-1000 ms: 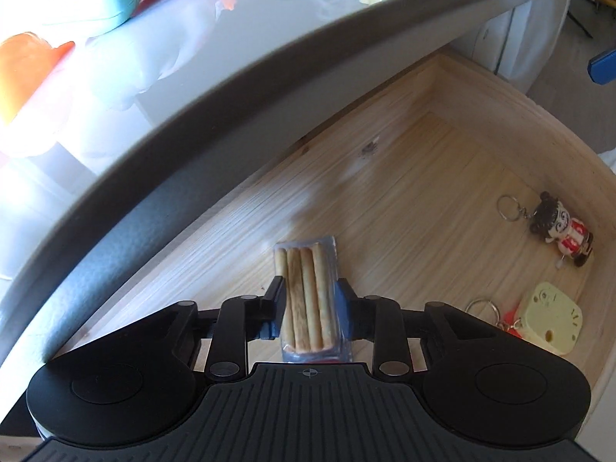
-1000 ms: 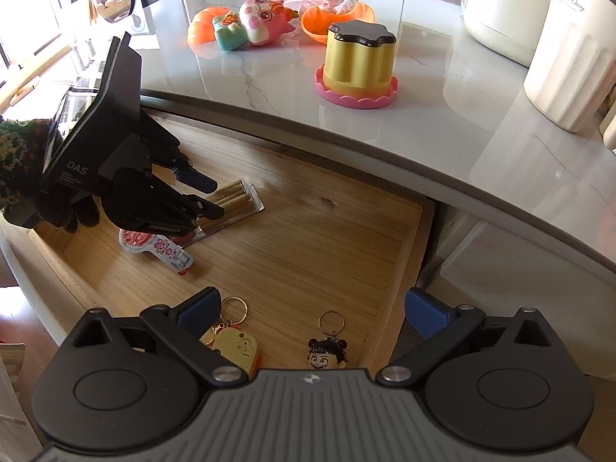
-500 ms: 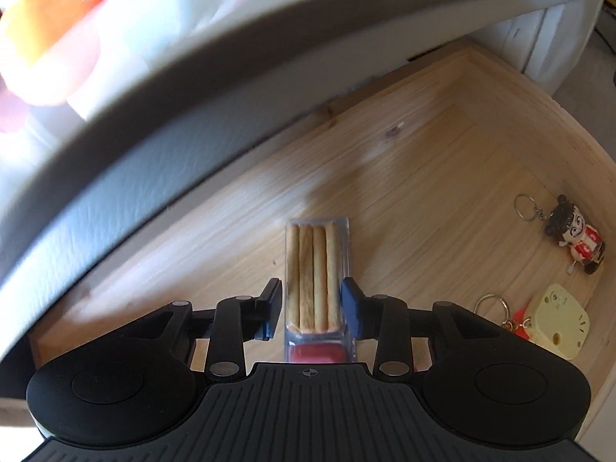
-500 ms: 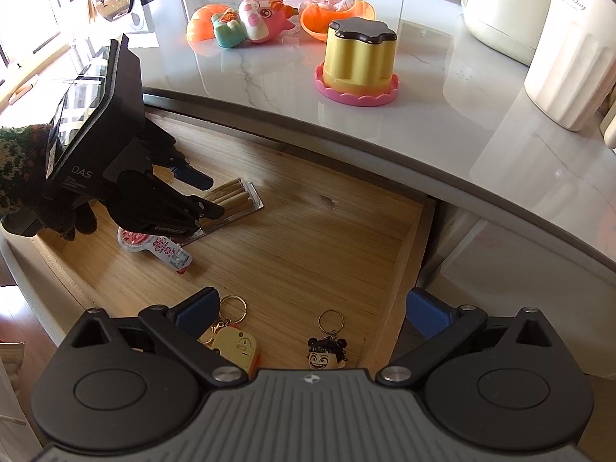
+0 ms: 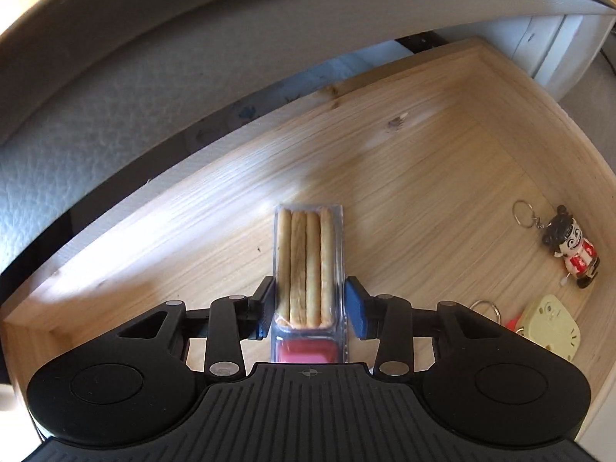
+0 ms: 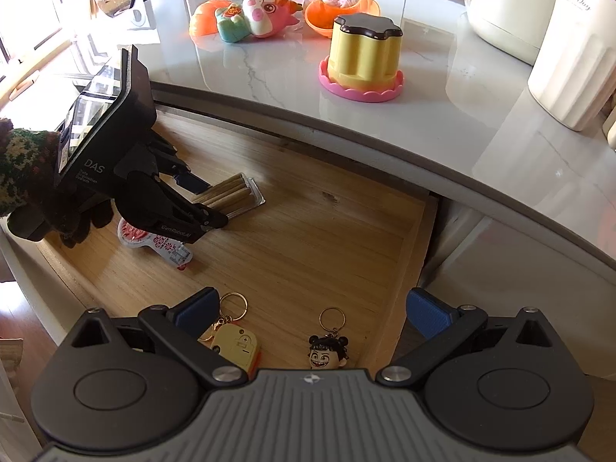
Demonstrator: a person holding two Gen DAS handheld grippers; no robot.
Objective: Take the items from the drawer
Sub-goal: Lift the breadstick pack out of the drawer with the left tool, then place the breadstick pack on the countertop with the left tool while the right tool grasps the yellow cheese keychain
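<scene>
The wooden drawer point(image 5: 423, 154) stands pulled out under the grey counter edge. A clear pack of biscuit sticks with a red dip cup point(image 5: 306, 265) lies flat on its floor. My left gripper point(image 5: 308, 300) straddles the pack; its jaws are opening and the pads stand just off the pack's sides. In the right wrist view the left gripper point(image 6: 210, 202) reaches down at the pack point(image 6: 231, 192), held by a gloved hand. My right gripper point(image 6: 312, 304) hangs wide open over the drawer's front, with nothing between its fingers.
A doll keychain point(image 5: 573, 250) and a yellow keychain point(image 5: 548, 323) lie at the drawer's front. A white-red sachet point(image 6: 161, 244) lies beside the left gripper. On the marble counter point(image 6: 423, 115) stand a yellow pot point(image 6: 364, 57), toys point(image 6: 254, 15) and white jars point(image 6: 569, 61).
The left jaws have spread from pinching the biscuit pack to standing off its sides, and the gripper has rolled a little. The right gripper has not moved.
</scene>
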